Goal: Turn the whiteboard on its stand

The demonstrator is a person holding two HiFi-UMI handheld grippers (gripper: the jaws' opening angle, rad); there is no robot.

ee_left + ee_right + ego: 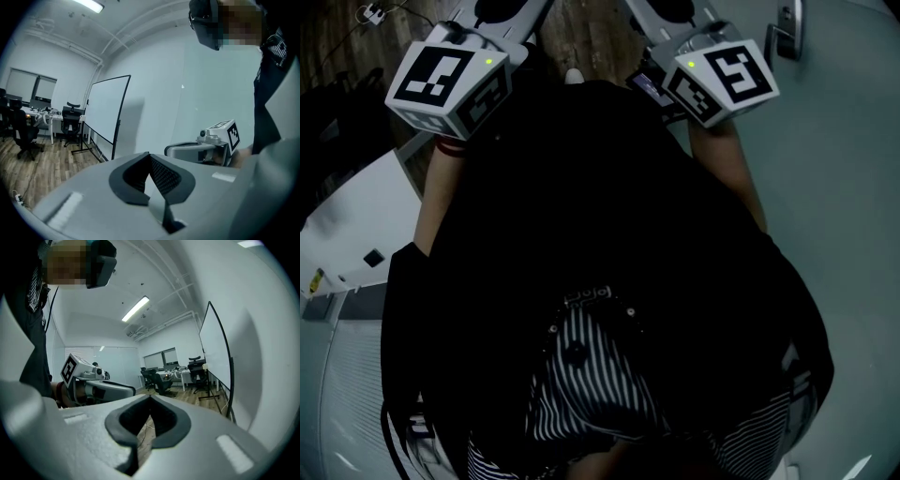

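With the left gripper (149, 155) and right gripper (150, 398) both riding with jaws pressed together on nothing, the whiteboard (108, 108) is standing upright on its stand (116, 140) by the wall, well apart from them — closed jaws risk shoving the frame over rather than turning it.

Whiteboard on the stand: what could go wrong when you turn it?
The whiteboard stands close to the wall, so a swinging edge might bump it. A cable lies on the floor and could catch a foot. The left gripper and right gripper are shut, so they might just push the board.
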